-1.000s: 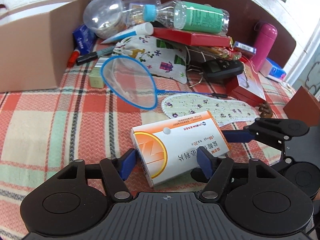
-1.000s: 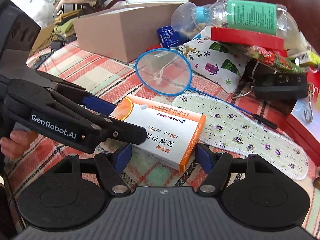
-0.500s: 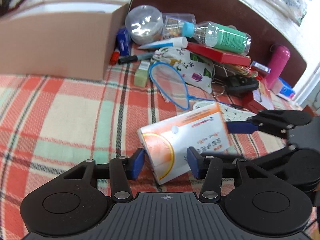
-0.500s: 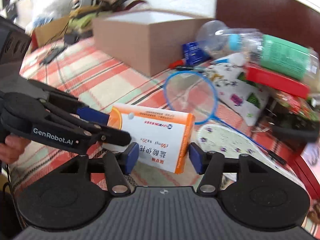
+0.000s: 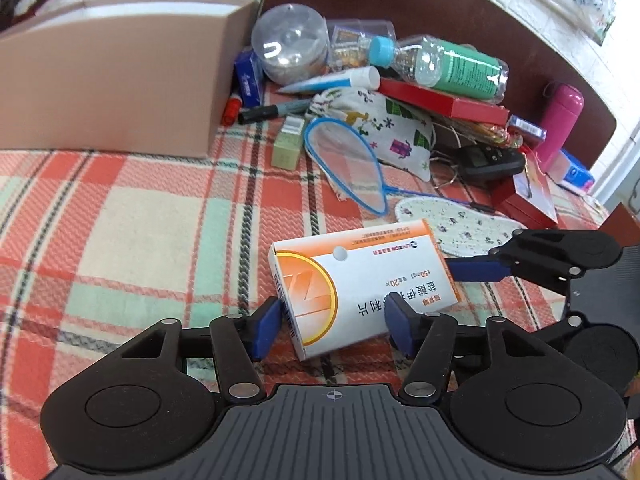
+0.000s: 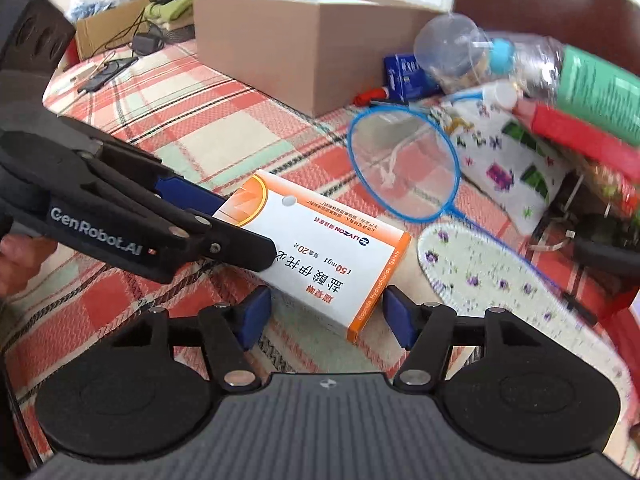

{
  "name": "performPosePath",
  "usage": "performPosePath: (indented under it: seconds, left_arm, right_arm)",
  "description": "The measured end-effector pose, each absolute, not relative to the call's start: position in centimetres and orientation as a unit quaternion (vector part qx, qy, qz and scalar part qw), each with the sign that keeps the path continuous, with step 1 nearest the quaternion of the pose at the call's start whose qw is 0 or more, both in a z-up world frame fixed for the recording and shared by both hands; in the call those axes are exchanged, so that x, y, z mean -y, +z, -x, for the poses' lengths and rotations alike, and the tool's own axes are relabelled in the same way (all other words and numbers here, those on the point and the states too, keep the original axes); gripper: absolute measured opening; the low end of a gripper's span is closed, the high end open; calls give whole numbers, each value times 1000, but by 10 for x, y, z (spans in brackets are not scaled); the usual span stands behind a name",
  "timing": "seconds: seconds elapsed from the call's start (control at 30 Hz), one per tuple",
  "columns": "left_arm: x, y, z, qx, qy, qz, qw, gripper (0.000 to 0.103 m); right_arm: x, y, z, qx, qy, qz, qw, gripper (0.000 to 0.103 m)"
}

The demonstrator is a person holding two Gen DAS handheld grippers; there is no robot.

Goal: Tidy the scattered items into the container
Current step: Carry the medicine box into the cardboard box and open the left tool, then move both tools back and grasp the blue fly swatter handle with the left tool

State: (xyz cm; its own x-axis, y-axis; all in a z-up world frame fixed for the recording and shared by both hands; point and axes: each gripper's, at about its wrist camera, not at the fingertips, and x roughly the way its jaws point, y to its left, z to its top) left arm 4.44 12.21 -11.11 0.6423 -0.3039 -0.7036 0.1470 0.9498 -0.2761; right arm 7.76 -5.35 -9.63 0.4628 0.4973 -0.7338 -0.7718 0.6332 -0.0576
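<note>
A white and orange medicine box (image 5: 362, 280) is held off the plaid cloth by both grippers. My left gripper (image 5: 334, 326) is shut on its near end; it shows from the side in the right wrist view (image 6: 200, 216). My right gripper (image 6: 326, 316) is shut on the box's (image 6: 324, 248) other end; one of its blue fingers (image 5: 476, 270) shows in the left wrist view. The brown cardboard container (image 5: 108, 76) stands at the back left, also seen in the right wrist view (image 6: 304, 48).
A pile lies right of the container: blue net (image 5: 348, 164), patterned pouch (image 5: 384, 132), insole (image 5: 456, 220), green-label bottle (image 5: 444, 64), red box (image 5: 444, 100), pink flask (image 5: 560, 120), marker (image 5: 272, 110), clear round tub (image 5: 290, 44). Plaid cloth (image 5: 140, 232) covers the table.
Both grippers closed on the medicine box and lifted it off the cloth, carrying it left and back toward the cardboard container.
</note>
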Motion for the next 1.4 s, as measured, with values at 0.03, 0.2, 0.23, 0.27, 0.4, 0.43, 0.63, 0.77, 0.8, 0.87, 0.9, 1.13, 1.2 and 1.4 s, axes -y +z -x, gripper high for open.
performPosePath:
  seconds: [0.03,0.2,0.23,0.27,0.4,0.43,0.63,0.77,0.8,0.87,0.9,1.13,1.2,1.4]
  left_arm:
    - [-124,-108,-42,-400,-122,98,903,58]
    - [-137,-76,-32,-357,-98,97,924,55]
    - [-140,-68,-31,-346,-92,94,929,55]
    - [-144,-59,-31,-333,-85,90,935,55]
    - [-164,-26,-43,-289,-52,76,953,55]
    - [-170,-19,-49,-280,-42,73,956,55]
    - [-206,15,-93,-248,6,59,967,55]
    - [-230,23,-127,-246,28,64,967,56]
    - [-235,25,-135,-245,34,65,967,55]
    - [-243,24,-150,-241,43,63,968,56]
    - [-246,22,-158,-245,39,62,967,68]
    - [-256,-12,-156,-266,74,53,960,98]
    - [-257,-18,-151,-268,73,54,959,98]
    - [-247,-27,-144,-275,62,61,957,98]
  right_arm:
    - [52,-93,-75,-345,382,200,834,67]
    - [43,-71,-68,-306,390,208,843,67]
    - [39,-64,-69,-295,393,206,846,67]
    - [35,-56,-71,-284,396,205,849,67]
    - [10,-25,-88,-245,409,200,856,67]
    - [2,-18,-94,-235,411,201,857,67]
    - [-55,13,-138,-198,417,204,863,67]
    - [-86,20,-174,-207,421,181,865,67]
    - [-92,20,-182,-209,421,174,865,67]
    - [-105,18,-197,-214,419,161,868,67]
    - [-111,15,-205,-218,415,155,870,71]
    - [-99,-9,-204,-192,387,181,884,91]
    - [-86,-16,-198,-202,389,171,882,92]
    - [-59,-29,-193,-236,386,141,881,94]
